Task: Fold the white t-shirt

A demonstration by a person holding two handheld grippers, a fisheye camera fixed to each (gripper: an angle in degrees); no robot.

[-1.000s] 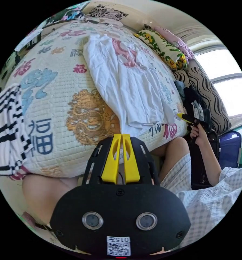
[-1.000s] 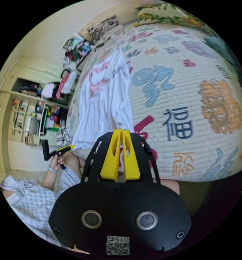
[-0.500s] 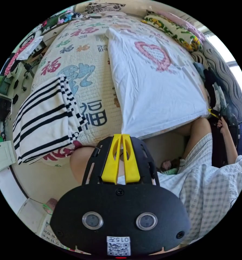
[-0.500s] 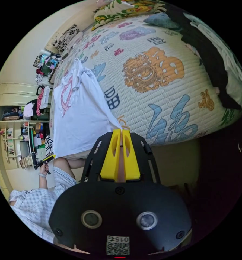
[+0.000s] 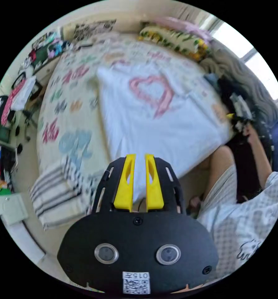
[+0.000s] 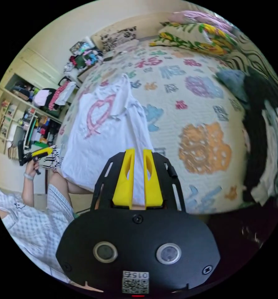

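Observation:
The white t-shirt (image 5: 151,124) with a pink heart print lies spread flat on the quilted bed (image 5: 67,124), its hem at the near edge. In the left gripper view my left gripper (image 5: 140,155) hovers over the hem's near corner, jaws a little apart with nothing pinched. My right gripper (image 5: 231,116) shows small at the hem's other corner. In the right gripper view the t-shirt (image 6: 104,137) runs away from my right gripper (image 6: 138,151), whose jaws stand slightly apart above the cloth. My left gripper (image 6: 42,152) is held in a hand at the left.
A folded black-and-white striped garment (image 5: 56,193) lies on the bed's near corner. Pillows (image 5: 173,39) line the head end. A pile of dark clothes (image 6: 257,124) sits at the bed's side. Cluttered shelves (image 6: 17,124) stand beyond. A person in checked clothes (image 5: 238,224) is by the bed edge.
Both grippers pulled the shirt flat across the bed, then their jaws parted and let go of the hem. Both cameras rose and tilted, so the views shifted.

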